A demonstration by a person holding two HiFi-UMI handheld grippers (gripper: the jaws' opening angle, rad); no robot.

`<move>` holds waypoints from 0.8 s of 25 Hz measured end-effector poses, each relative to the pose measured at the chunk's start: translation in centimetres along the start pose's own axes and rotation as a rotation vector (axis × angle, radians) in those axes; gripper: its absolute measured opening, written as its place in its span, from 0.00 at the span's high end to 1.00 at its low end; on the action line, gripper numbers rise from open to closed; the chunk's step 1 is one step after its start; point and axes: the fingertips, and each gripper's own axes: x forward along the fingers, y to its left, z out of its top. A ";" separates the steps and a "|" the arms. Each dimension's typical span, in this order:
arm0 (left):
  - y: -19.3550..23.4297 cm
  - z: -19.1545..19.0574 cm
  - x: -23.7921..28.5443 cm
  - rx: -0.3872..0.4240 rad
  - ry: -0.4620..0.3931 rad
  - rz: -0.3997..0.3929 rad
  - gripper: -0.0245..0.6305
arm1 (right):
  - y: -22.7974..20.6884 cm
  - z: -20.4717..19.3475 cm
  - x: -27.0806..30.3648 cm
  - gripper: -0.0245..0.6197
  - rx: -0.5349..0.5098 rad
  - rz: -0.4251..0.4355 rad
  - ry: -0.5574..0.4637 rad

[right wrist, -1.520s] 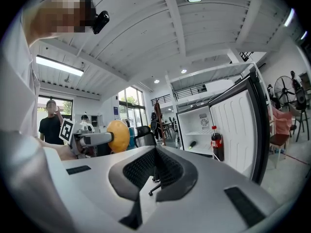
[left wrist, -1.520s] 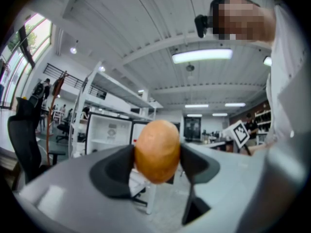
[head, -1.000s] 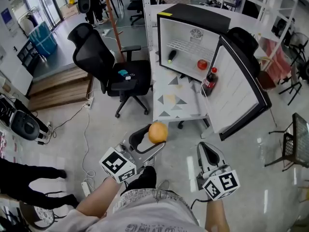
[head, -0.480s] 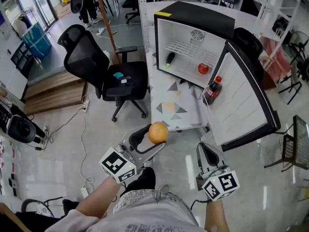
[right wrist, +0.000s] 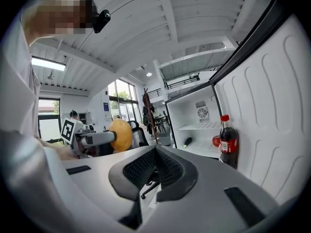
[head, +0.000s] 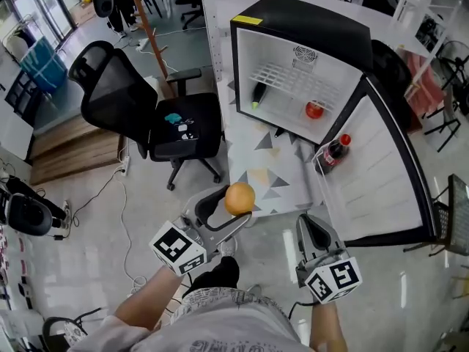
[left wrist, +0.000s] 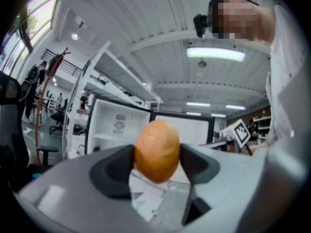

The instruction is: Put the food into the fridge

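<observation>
My left gripper (head: 233, 208) is shut on an orange (head: 239, 198), held over the floor in front of a small table. The same orange (left wrist: 156, 150) fills the gap between the jaws in the left gripper view. My right gripper (head: 314, 235) is shut and holds nothing; its pads (right wrist: 154, 169) meet. The mini fridge (head: 300, 28) stands open on the table, with a dark green vegetable (head: 258, 94) and a tomato (head: 315, 110) on its floor. A cola bottle (head: 334, 152) sits in the shelf of the open door (head: 388, 167).
A black office chair (head: 139, 112) stands left of the table (head: 256, 167), with small items on its seat. A cable (head: 124, 218) runs across the floor at the left. Shelving and more chairs stand behind the fridge.
The fridge, table and chair have drawn closer and lower in the head view, so I have moved towards them. Both grippers keep their pose, and the orange stays held.
</observation>
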 end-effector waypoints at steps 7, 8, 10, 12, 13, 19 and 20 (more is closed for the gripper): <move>4.7 0.5 2.7 -0.003 0.029 -0.056 0.50 | -1.4 0.8 4.8 0.97 0.016 -0.039 0.009; 5.4 0.5 3.0 -0.003 0.032 -0.062 0.50 | -1.6 0.9 5.5 0.97 0.014 -0.044 0.013; 6.7 0.6 3.7 -0.003 0.037 -0.073 0.50 | -1.9 1.0 6.9 0.97 0.016 -0.051 0.019; 8.0 0.8 4.4 -0.004 0.040 -0.083 0.50 | -2.3 1.3 8.2 0.97 0.017 -0.057 0.022; 8.6 0.9 4.7 -0.004 0.040 -0.088 0.50 | -2.4 1.5 8.9 0.97 0.017 -0.061 0.023; 11.5 1.5 6.0 -0.009 0.039 -0.128 0.50 | -3.0 2.6 11.9 0.97 0.010 -0.094 0.030; 12.0 1.6 6.1 -0.008 0.038 -0.134 0.50 | -3.1 2.8 12.4 0.97 0.011 -0.099 0.029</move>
